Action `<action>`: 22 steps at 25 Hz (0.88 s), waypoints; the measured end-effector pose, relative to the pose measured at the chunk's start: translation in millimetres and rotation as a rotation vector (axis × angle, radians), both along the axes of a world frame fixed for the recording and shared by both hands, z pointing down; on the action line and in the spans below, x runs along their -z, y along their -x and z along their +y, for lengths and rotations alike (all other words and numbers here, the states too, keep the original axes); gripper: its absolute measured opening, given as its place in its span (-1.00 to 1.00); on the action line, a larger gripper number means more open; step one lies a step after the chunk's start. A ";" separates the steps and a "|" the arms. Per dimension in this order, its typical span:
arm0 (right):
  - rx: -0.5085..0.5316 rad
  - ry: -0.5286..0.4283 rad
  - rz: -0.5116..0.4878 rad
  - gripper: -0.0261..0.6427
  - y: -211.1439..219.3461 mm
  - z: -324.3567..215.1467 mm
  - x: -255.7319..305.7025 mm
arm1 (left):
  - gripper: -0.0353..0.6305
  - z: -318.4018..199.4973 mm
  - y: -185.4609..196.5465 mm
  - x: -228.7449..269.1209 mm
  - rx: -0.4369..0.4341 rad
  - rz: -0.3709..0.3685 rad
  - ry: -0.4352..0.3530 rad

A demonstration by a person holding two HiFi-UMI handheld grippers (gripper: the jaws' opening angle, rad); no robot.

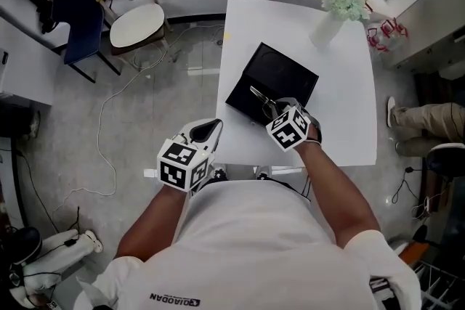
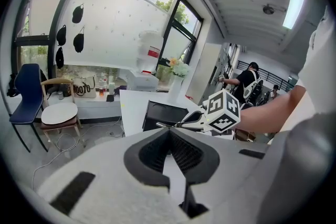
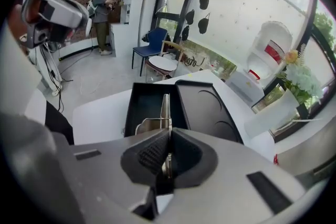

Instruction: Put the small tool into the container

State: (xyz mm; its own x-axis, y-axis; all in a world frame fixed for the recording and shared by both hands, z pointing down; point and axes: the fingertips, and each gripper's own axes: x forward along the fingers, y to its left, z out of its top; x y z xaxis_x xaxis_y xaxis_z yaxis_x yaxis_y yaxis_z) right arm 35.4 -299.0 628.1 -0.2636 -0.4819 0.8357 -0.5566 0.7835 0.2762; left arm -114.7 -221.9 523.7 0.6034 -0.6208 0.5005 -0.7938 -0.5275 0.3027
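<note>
A black container (image 1: 285, 76) lies open on the white table (image 1: 349, 120): a deep tray (image 3: 140, 104) on the left, its flat lid (image 3: 210, 107) beside it. My right gripper (image 1: 276, 109) is shut on a small shiny metal tool (image 3: 165, 107). The tool's tip reaches out over the tray's near end. In the left gripper view the tool (image 2: 167, 125) pokes out ahead of the right gripper's marker cube (image 2: 223, 110). My left gripper (image 1: 211, 128) hangs off the table's front left corner, shut with nothing in it (image 2: 169, 135).
A white vase of flowers (image 1: 336, 3) stands at the table's far right corner. On the left are a chair with a round white seat (image 1: 136, 24), a blue chair (image 1: 76, 18) and a cable (image 1: 109, 156) across the floor. A seated person's legs (image 1: 425, 125) show right of the table.
</note>
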 end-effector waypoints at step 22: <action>0.081 -0.091 0.222 -0.83 13.0 -28.8 -50.8 | -0.87 16.7 31.1 -4.9 0.094 -0.010 0.018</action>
